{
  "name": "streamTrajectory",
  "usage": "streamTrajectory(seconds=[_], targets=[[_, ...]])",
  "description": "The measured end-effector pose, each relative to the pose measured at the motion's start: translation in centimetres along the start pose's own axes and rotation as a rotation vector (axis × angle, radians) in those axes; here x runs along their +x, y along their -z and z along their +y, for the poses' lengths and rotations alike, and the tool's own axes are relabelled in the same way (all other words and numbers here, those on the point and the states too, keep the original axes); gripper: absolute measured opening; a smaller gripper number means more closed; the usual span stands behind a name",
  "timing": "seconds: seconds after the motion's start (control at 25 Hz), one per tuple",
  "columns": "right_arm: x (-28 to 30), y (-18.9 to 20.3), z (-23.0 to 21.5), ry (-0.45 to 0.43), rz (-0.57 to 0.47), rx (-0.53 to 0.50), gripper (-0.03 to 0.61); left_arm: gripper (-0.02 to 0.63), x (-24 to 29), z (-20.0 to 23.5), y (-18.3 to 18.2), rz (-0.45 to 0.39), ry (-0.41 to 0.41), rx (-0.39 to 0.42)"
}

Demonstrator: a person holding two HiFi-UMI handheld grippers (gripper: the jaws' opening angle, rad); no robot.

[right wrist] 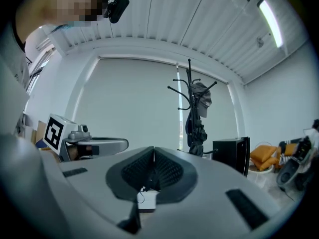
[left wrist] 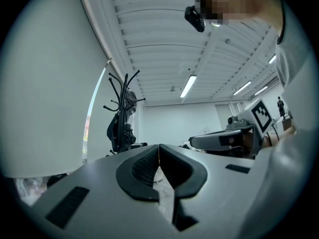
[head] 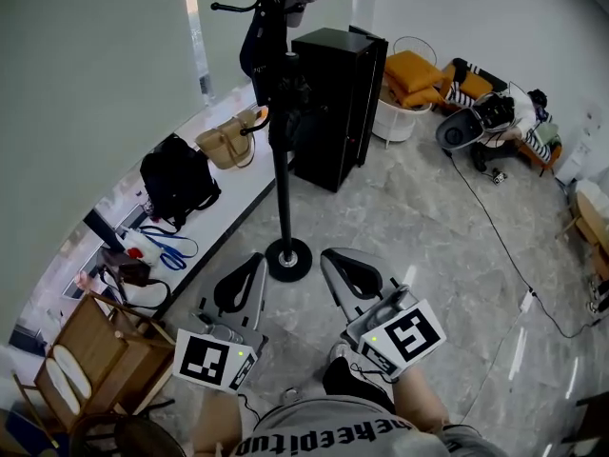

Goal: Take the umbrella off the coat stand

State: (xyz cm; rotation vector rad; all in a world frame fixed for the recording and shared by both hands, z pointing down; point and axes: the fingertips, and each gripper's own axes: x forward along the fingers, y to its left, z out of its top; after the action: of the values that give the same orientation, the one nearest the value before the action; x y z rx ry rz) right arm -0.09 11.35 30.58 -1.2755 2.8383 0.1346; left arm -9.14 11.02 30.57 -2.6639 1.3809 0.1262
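Umbrella (head: 282,103): dark and folded, it appears to hang high against the pole of the coat stand (head: 282,193), below a cap (right wrist: 202,96); nothing touches it.
Left gripper (left wrist: 159,148): jaws pressed together, empty, low near the stand's base.
Right gripper (right wrist: 153,151): also closed on nothing.
Step in hand: the approach.
Doing it well: raise one gripper, spread its jaws early, pinch near the curved handle, then lift it off the hook rather than tugging sideways.

1. The left grey-and-black two-jaw tool (head: 255,258) is held low and forward. It points ahead, roughly level, with its jaws pressed together and nothing between them.
2. The right grey-and-black two-jaw tool (head: 328,255) sits just beside it, roughly parallel, with its jaws likewise closed and empty.
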Motion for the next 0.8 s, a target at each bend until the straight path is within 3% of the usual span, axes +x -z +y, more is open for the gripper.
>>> streamTrajectory(seconds=[0.8], targets=[[4.3, 0.3, -9.1, -0.123, -0.006, 0.038, 0.014, 0.017, 8.6, 1.5, 0.9, 0.01, -0.125, -0.004]])
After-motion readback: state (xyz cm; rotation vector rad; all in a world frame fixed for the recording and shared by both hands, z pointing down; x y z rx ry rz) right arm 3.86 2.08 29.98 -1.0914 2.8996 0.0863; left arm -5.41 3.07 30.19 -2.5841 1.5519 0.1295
